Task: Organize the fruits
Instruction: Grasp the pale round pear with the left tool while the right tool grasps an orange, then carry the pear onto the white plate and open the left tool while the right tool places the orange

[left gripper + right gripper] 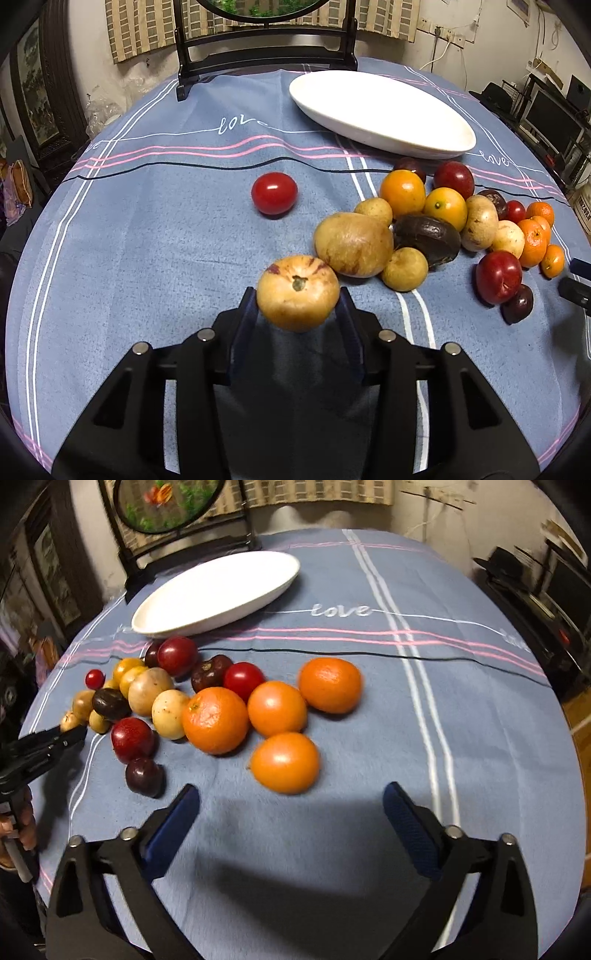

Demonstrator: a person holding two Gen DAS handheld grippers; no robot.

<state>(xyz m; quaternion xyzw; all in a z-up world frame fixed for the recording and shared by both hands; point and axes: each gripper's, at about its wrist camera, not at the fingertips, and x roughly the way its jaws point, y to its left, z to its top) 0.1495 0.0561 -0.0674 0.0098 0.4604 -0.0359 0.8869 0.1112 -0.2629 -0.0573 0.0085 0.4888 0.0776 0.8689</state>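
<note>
The left hand-held gripper (298, 295) clamps a tan, purple-streaked round fruit (297, 292) at the near end of the fruit pile (436, 225); bare blue counter (155, 236) lies open to its left, around a lone red tomato (274, 192). The right hand-held gripper (291, 805) stands wide, empty, just short of the nearest orange (284, 762). Its view alone shows clear cloth to the right. The white oval dish (218, 590) sits beyond the pile.

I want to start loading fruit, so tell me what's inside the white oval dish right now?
Nothing shows inside the white oval dish; its visible inner surface is bare white. From these low angles the near rim hides a strip of the floor just behind it.
</note>
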